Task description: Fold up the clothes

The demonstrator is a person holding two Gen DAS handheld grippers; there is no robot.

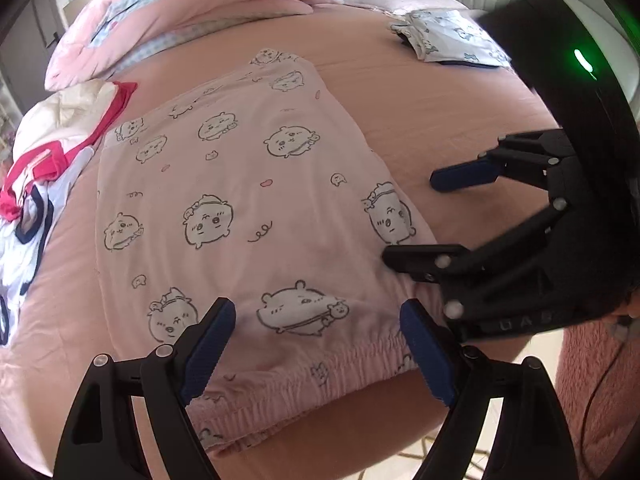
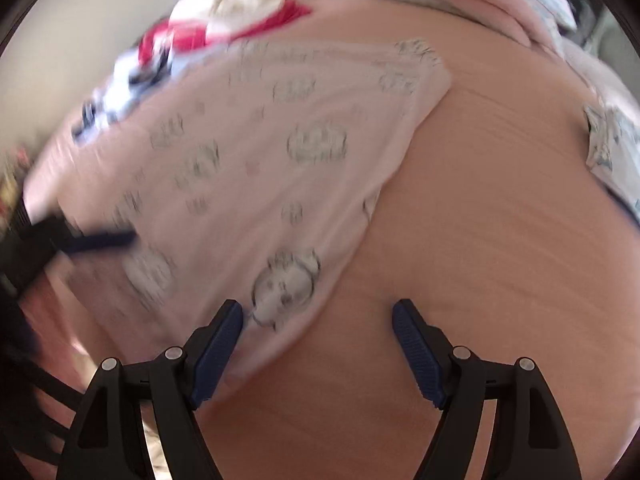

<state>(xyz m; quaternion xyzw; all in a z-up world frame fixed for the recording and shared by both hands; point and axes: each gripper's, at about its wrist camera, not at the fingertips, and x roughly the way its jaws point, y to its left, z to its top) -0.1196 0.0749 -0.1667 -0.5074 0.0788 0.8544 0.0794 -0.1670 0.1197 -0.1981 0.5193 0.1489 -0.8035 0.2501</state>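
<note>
While the pink pants (image 1: 244, 208) lie flat in the middle of the pink bed (image 1: 440, 100), the left gripper (image 1: 318, 344) is held with its jaws wide apart over the near elastic waistband, nothing between them. The right gripper (image 2: 318, 344) is seen at the pants' right edge, its jaws also wide apart and empty, one finger over the cloth and the other over bare sheet. A red and white garment (image 1: 60, 152) is left at the far left, a folded blue-print piece (image 1: 452, 36) at the far right, and a quilt (image 1: 180, 12) beyond.
</note>
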